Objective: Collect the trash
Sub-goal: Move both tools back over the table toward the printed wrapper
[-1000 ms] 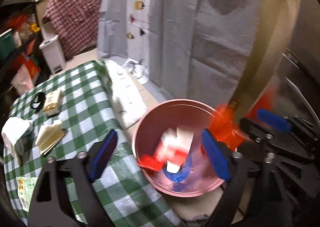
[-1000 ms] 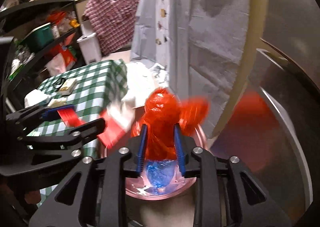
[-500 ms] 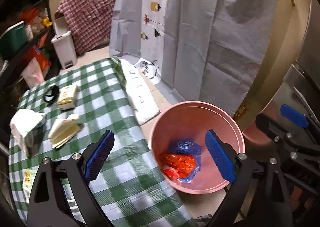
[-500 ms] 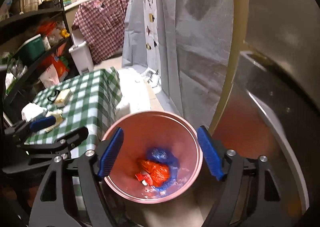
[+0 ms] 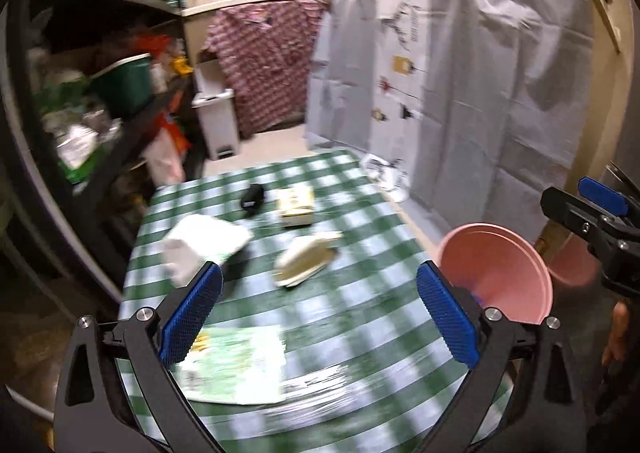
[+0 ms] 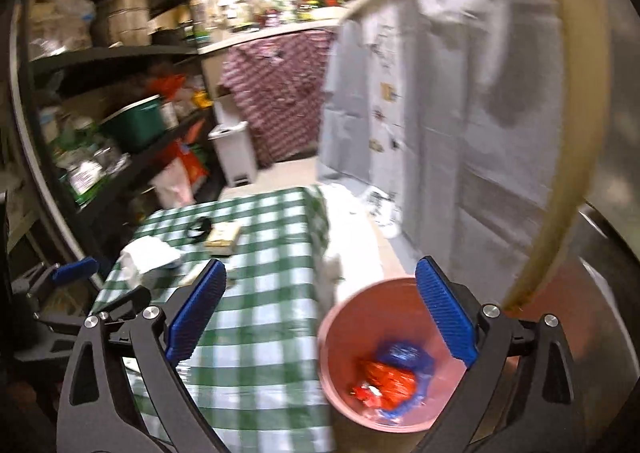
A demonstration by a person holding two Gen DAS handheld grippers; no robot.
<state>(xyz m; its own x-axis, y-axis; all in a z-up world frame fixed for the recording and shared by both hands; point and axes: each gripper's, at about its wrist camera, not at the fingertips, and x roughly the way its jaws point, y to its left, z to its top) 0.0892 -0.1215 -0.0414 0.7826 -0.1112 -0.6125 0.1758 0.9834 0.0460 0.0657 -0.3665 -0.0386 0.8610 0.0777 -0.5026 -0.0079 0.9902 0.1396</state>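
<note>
Both claws empty, jaws opening wide: left claw, right claw. Red and blue wrappers in pink bin beside surface. Next: left claw to nearest scrap, green packet; approach low, pinch edge, lift clear before swinging to bin.

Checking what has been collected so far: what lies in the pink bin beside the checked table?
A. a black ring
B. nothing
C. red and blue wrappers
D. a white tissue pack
C: the right wrist view looks into the pink bin and shows crumpled red and blue wrappers at its bottom.
</note>
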